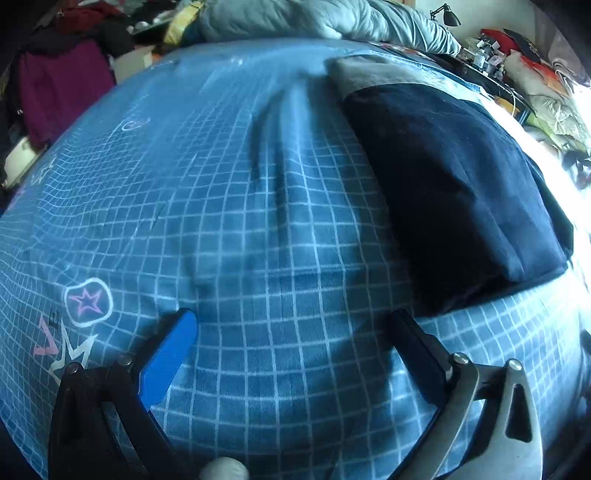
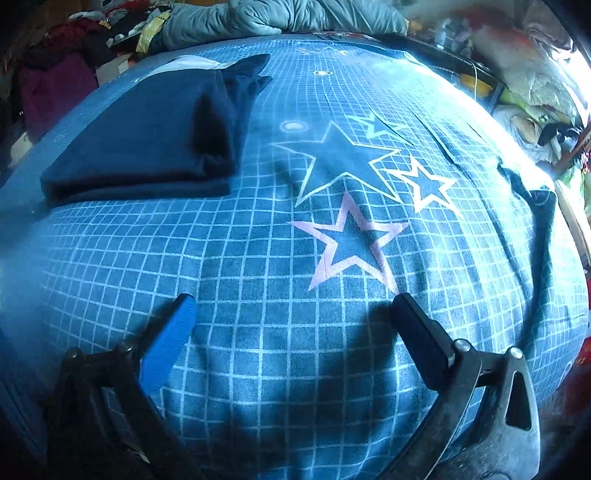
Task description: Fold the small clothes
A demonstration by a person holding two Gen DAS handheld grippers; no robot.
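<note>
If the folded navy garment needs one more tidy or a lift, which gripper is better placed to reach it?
Left, probably. In its view the folded navy garment lies just ahead of the open left gripper, near its dark finger. From the open right gripper the garment sits farther off, up-left across the bedspread.

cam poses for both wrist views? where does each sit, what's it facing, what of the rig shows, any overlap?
Left wrist: on the left gripper, looking forward over the blue grid-print bed cover; folded navy garment ahead right. Its open blue and black fingers show.
Right wrist: on the right gripper, facing the cover's star prints; the garment lies ahead left. Its open fingers show.
Shared: cover, garment, grey quilt at the far edge.
</note>
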